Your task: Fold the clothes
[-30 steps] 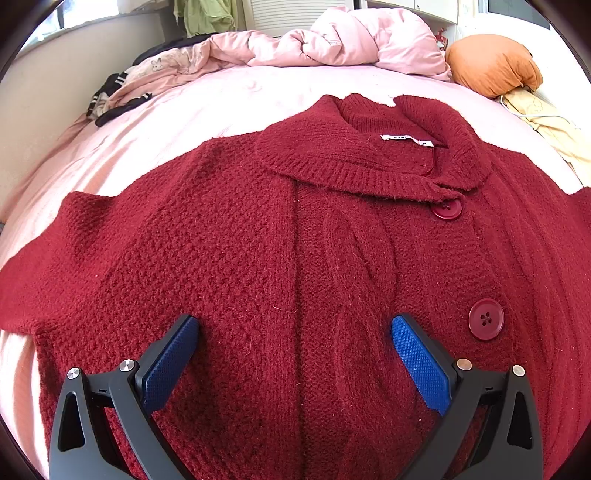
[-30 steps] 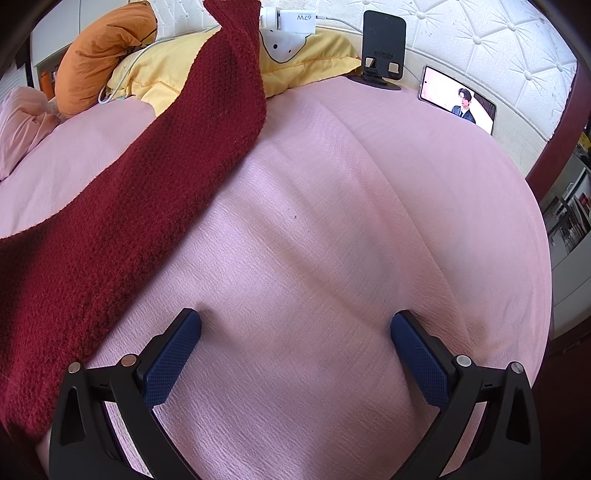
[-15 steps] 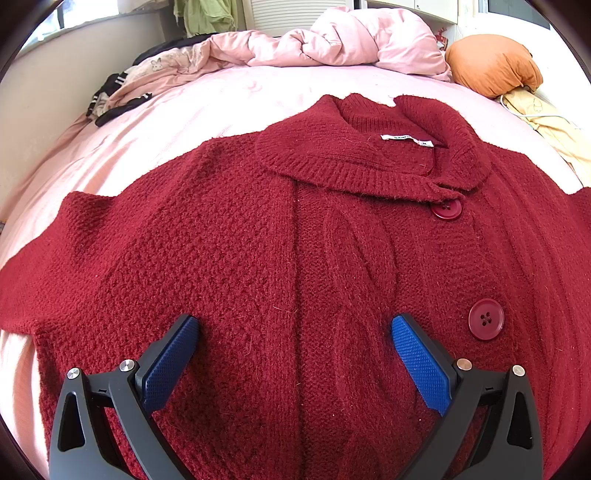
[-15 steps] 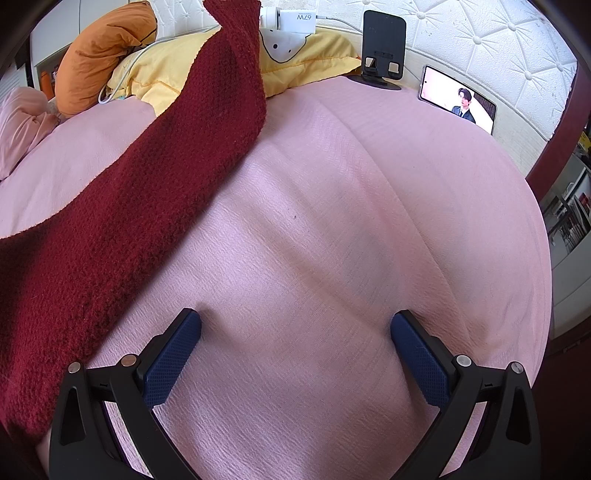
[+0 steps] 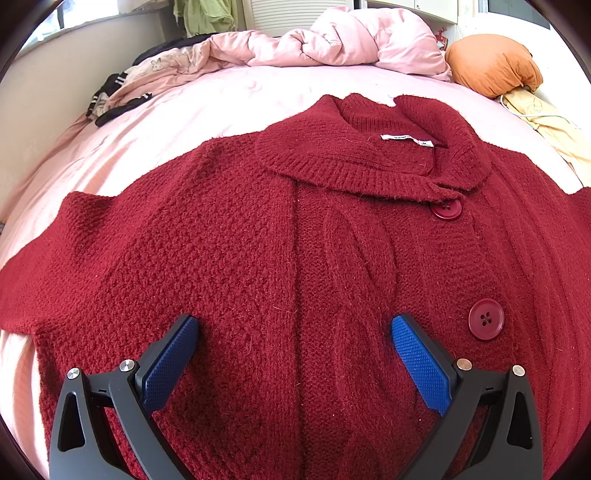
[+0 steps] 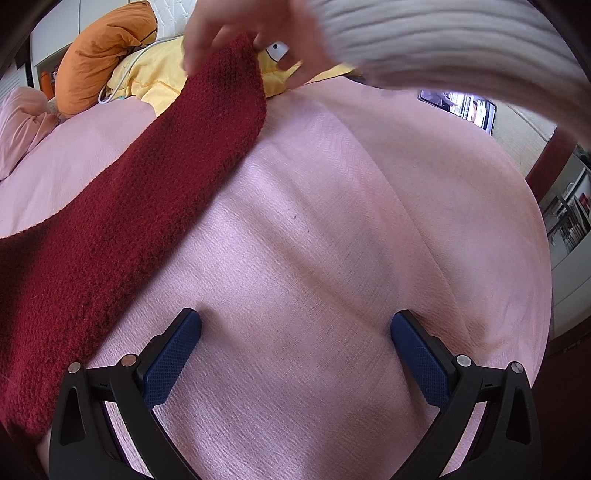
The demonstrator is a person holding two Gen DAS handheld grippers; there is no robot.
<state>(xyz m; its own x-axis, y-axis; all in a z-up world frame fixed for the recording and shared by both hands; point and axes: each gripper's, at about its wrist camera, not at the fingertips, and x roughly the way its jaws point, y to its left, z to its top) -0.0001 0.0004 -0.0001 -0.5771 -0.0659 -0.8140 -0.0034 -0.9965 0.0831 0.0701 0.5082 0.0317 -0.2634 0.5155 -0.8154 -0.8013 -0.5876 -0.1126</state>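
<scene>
A dark red knitted cardigan (image 5: 258, 258) lies flat and front up on the pink bed sheet (image 5: 155, 122), collar at the far side, with two red buttons (image 5: 485, 319) at the right. My left gripper (image 5: 295, 325) is open and empty, low over the cardigan's body. In the right wrist view one red sleeve (image 6: 147, 206) stretches from lower left to upper middle. A bare hand (image 6: 240, 33) in a grey ribbed cuff holds the sleeve's end. My right gripper (image 6: 295, 325) is open and empty over bare sheet, right of the sleeve.
A crumpled pink duvet (image 5: 332, 44) and dark clothes (image 5: 110, 103) lie at the far side of the bed. An orange pillow (image 5: 495, 62) and a yellow pillow (image 6: 155, 74) sit near the headboard. A phone (image 6: 465, 110) with a lit screen lies at the bed's right edge.
A hand in a grey cuff has come into the right wrist view and taken the sleeve's end. Both grippers have stayed still and open.
</scene>
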